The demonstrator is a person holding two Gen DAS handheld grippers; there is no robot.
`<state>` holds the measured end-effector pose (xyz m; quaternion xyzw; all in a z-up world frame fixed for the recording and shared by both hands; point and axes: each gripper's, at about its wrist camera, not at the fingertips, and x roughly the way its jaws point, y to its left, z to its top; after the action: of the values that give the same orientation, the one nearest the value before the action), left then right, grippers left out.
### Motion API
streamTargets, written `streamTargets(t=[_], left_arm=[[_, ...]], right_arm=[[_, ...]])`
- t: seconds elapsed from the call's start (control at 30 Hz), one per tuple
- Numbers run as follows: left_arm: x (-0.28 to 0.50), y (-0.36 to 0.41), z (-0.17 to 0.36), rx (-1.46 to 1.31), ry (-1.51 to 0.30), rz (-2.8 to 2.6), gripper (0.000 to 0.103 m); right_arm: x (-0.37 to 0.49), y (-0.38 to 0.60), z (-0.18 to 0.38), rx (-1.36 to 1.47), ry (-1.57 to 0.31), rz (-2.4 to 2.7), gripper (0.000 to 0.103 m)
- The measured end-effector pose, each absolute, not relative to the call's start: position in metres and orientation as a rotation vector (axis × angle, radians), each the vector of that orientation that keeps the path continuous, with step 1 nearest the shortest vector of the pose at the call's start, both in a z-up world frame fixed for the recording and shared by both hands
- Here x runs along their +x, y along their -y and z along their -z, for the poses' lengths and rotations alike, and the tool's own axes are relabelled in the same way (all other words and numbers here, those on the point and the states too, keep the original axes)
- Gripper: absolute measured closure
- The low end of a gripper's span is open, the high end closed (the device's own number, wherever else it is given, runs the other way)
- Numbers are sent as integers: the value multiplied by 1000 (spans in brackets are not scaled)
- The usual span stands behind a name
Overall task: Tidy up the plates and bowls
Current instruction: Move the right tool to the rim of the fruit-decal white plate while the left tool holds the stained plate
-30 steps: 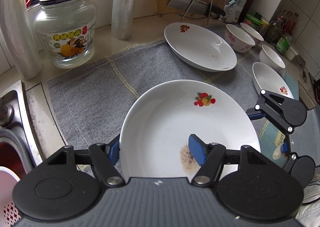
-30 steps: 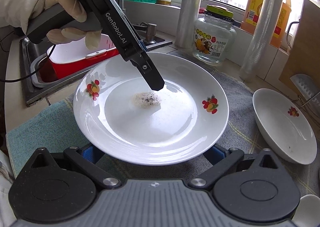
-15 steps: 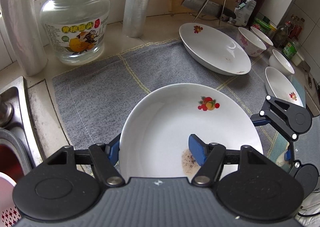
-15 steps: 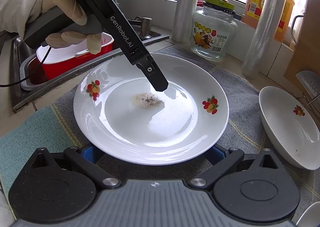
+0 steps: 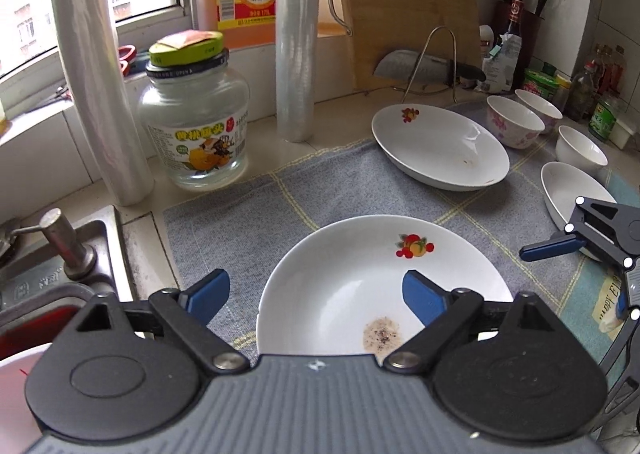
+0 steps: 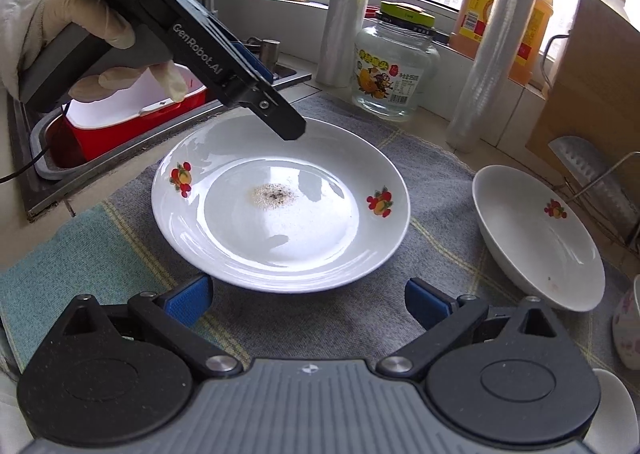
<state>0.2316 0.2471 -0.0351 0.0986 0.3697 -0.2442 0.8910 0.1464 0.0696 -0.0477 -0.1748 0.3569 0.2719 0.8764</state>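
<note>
Our left hand-held gripper (image 5: 316, 294) now hangs released above the near plate (image 5: 360, 274), its blue pads spread wide: one over the grey mat (image 5: 320, 190), one over the plate's inside. A second ago those pads were pinched on the plate's rim; since then they have let go and the gripper has lifted clear. The gripper body cuts off the plate's near edge in the left wrist view, so we cannot see how that edge lies there. In the right wrist view the plate sits flat on the mat, with a speckled food stain (image 6: 274, 194) at its centre.

Our right hand-held gripper (image 6: 308, 300) is also released, its pads just short of the plate's near rim and not touching it; the plate has drawn back from them compared with before.

A second plate (image 5: 440, 146) lies farther back on the mat, near the flowered bowls (image 5: 514, 120). A small dish (image 5: 572, 190) is partly hidden behind the right gripper. The glass jar (image 5: 196, 126) stands on the tabletop (image 5: 260, 158) beside the mat.
</note>
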Motion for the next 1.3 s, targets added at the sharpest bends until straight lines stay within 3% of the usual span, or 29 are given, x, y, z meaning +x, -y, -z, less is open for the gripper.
streamTargets(t=[0.17, 0.5, 0.97, 1.3], left_arm=[[204, -236, 24, 162, -722, 486, 3], [154, -165, 20, 174, -645, 454, 2], [113, -36, 46, 228, -762, 597, 1], [104, 8, 73, 286, -838, 654, 1]], right_arm=[[138, -45, 33, -309, -781, -407, 0], [121, 14, 21, -239, -741, -282, 0], [105, 160, 23, -149, -759, -167, 0], [115, 215, 41, -50, -848, -205, 0]])
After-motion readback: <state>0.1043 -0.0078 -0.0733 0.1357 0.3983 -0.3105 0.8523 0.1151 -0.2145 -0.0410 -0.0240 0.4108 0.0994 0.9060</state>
